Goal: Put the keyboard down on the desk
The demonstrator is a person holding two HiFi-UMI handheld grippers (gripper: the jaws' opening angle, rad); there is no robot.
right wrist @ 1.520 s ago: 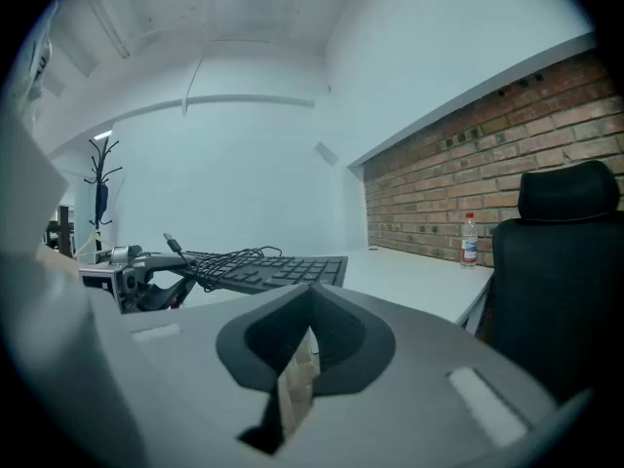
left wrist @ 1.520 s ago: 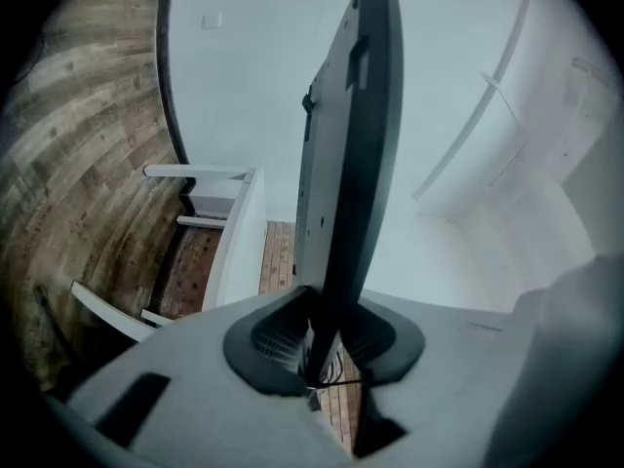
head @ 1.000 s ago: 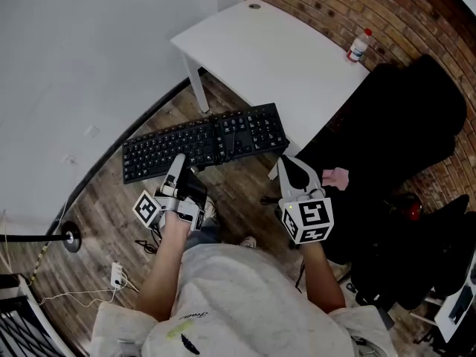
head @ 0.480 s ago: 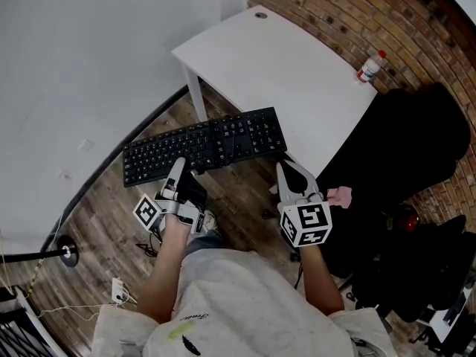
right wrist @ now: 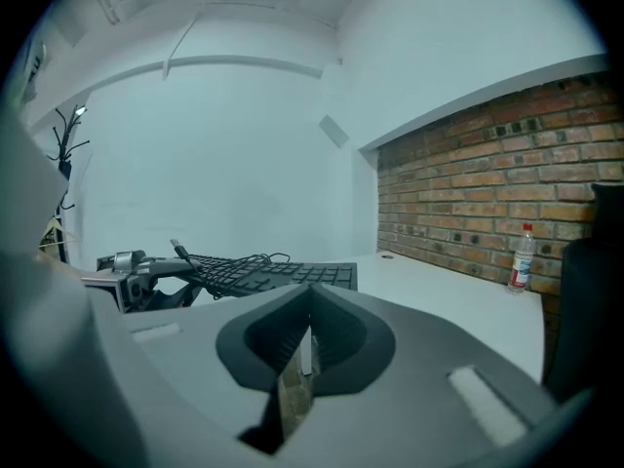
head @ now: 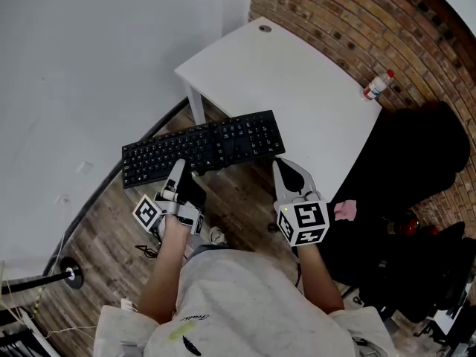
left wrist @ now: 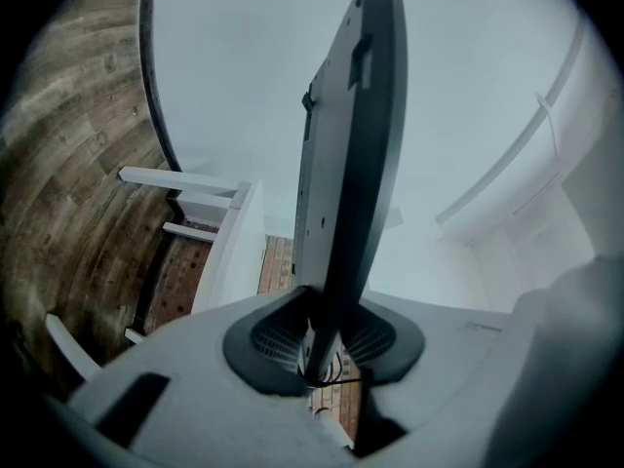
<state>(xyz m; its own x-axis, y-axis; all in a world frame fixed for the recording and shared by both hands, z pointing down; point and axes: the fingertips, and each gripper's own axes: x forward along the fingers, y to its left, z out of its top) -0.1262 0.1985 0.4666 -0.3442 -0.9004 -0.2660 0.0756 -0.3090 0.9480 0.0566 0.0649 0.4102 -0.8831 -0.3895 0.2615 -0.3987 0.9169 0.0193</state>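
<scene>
Clamping the black keyboard (head: 204, 146) by its near long edge in the left claw (head: 181, 171), pads pressed on both faces of the thin board, seen edge-on in the left gripper view with a thin cable crossing at the base of the pads. Holding it roughly flat, keys up, in the air above the wooden floor (head: 111, 222), right end reaching over the near edge of the white tabletop (head: 297, 73); impossible to tell whether that end touches the surface. Carrying nothing in the right claw (head: 280, 165), pressed together, tip just beside the keyboard's near right corner.

Around the tabletop:
- Standing upright near its far right edge, well apart from the keyboard, a small bottle (head: 378, 85) with a red cap.
- Running down from the near left corner, just behind the keyboard's far edge, a white leg (head: 197, 106).
- Crowding the right side, against the tabletop's edge, a large black bulk (head: 416, 140).
- Showing just right of the right claw's marker cube, a small pink thing (head: 344, 210).
- Backing the tabletop, a brick wall (head: 335, 13); closing off the left, a plain white wall (head: 89, 50).
- Sitting on the floor at lower left, a round stand base (head: 71, 276) with thin cords nearby.
</scene>
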